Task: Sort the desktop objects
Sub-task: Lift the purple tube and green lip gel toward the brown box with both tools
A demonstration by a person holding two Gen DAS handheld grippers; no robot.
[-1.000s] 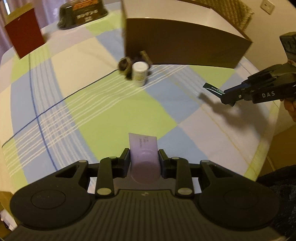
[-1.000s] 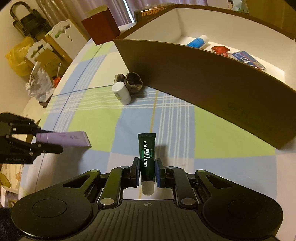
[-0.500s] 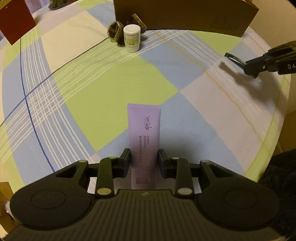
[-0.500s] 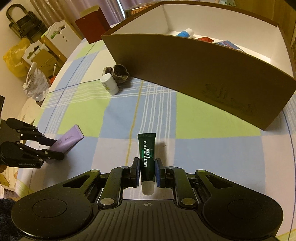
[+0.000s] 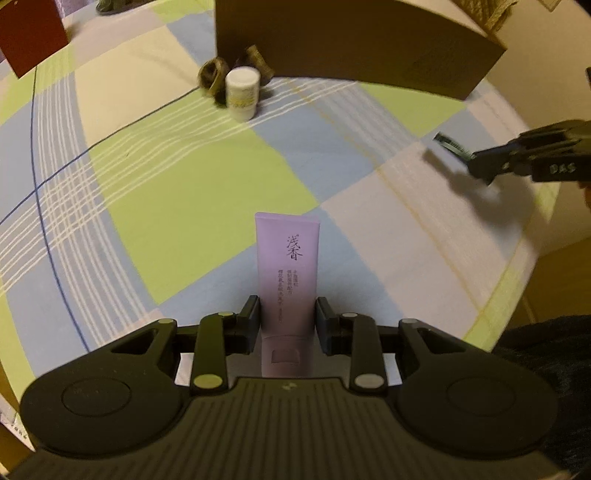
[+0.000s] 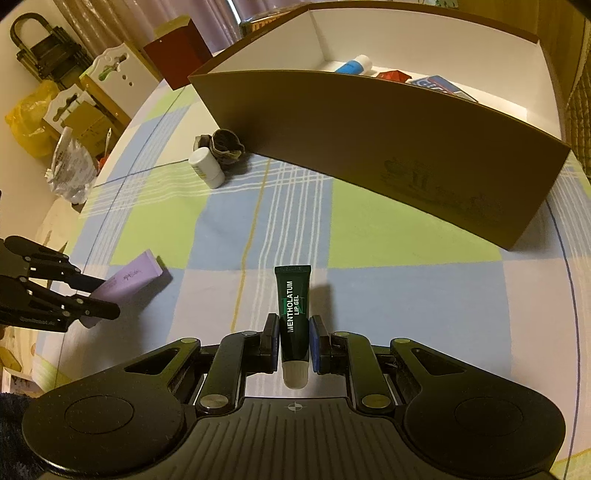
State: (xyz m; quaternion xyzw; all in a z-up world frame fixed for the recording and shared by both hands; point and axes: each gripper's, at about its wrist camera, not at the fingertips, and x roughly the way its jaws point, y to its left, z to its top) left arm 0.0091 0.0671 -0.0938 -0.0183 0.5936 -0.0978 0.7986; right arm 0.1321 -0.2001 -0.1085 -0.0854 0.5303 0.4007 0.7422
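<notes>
Holding two tubes at once, I have my left tongs (image 5: 287, 325) clenched on the lavender tube (image 5: 287, 273), cap end toward me, its flat crimped end pointing out over the checked cloth of the surface (image 5: 192, 199). My right tongs (image 6: 293, 343) are clamped on the dark green lip gel tube (image 6: 293, 314), white cap toward me, crimp forward. Both tubes are lifted clear of the cloth.

Ahead stands the brown box (image 6: 388, 147), its near wall tall and its top open; inside, against the white lining, lie a blue-and-white tube (image 6: 352, 65), a red packet (image 6: 395, 75) and a blue flat packet (image 6: 437, 85). Just beside the box's left corner a small white bottle (image 6: 207, 167) lies touching a dark crumpled thing (image 6: 225, 147).

Between my tongs and the box wall the cloth is bare, a wide stretch of green and blue squares. From the left wrist view the surface's rounded edge (image 5: 509, 288) curves close on the right, under my right tongs (image 5: 476, 162). A dark red box (image 5: 29, 33) stands well apart at the far left.
</notes>
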